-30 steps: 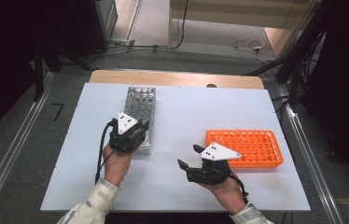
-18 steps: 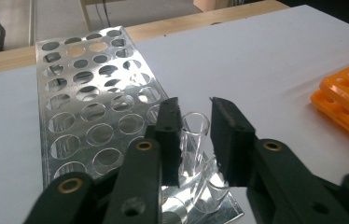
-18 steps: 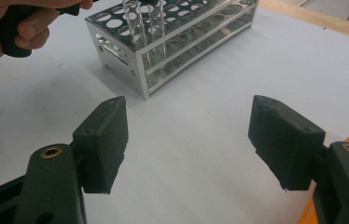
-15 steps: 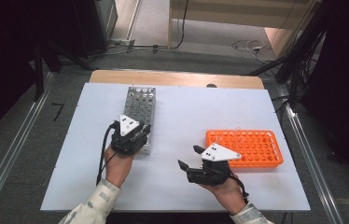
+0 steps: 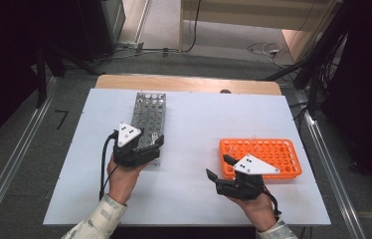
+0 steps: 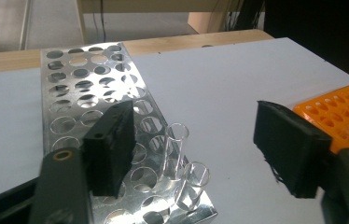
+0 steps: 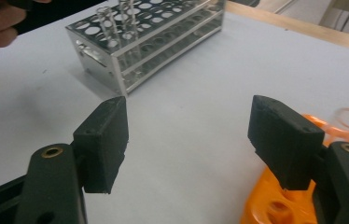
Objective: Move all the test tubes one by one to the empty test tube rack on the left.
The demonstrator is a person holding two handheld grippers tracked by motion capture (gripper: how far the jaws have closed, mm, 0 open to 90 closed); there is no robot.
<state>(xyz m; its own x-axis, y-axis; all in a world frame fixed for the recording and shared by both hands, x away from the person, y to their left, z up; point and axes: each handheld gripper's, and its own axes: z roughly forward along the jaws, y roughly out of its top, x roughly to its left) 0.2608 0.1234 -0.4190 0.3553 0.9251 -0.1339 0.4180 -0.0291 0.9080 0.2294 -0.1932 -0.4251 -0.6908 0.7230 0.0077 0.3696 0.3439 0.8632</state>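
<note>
Over near end of metal rack on table, hovering left hand-held gripper wide open, empty, straddling two upright glass tubes; right hand-held gripper gaping empty beside orange rack.

L hand grips the black two-jaw left gripper w/ grey three-cornered plate, jaws spread wide, nothing between. R hand holds the matching black right gripper, jaws likewise wide apart, empty, pointing up-left. Both forearms enter from bottom edge.
</note>
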